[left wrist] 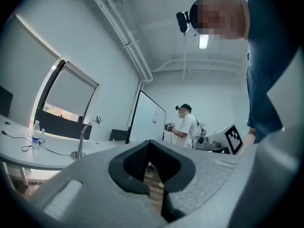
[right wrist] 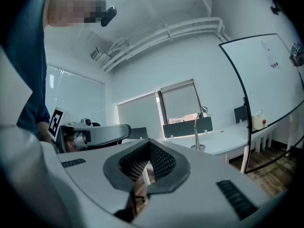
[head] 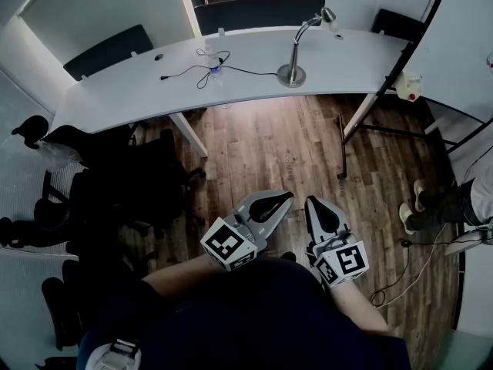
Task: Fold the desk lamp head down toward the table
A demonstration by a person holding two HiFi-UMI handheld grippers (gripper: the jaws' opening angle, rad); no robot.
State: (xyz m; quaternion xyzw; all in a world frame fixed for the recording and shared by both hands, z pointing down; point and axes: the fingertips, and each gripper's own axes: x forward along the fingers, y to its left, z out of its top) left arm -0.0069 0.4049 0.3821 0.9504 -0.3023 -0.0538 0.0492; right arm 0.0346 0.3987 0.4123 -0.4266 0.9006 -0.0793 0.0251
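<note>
A silver desk lamp [head: 292, 74] stands on the white curved table [head: 115, 91], its gooseneck rising to a small head [head: 329, 15] that points right. The lamp also shows far off in the left gripper view [left wrist: 80, 144] and in the right gripper view [right wrist: 196, 129]. My left gripper [head: 285, 199] and right gripper [head: 312, 204] hang side by side close to my body, above the wooden floor, well short of the table. Both are shut with nothing between the jaws, as seen in the left gripper view [left wrist: 151, 145] and the right gripper view [right wrist: 148, 145].
A water bottle [head: 214, 66] and a black cable [head: 185, 74] lie on the table left of the lamp. Black office chairs [head: 115, 183] crowd the left side. A whiteboard stand [head: 362, 122] and another person's feet [head: 427, 206] are at the right. That person [left wrist: 186, 127] holds grippers too.
</note>
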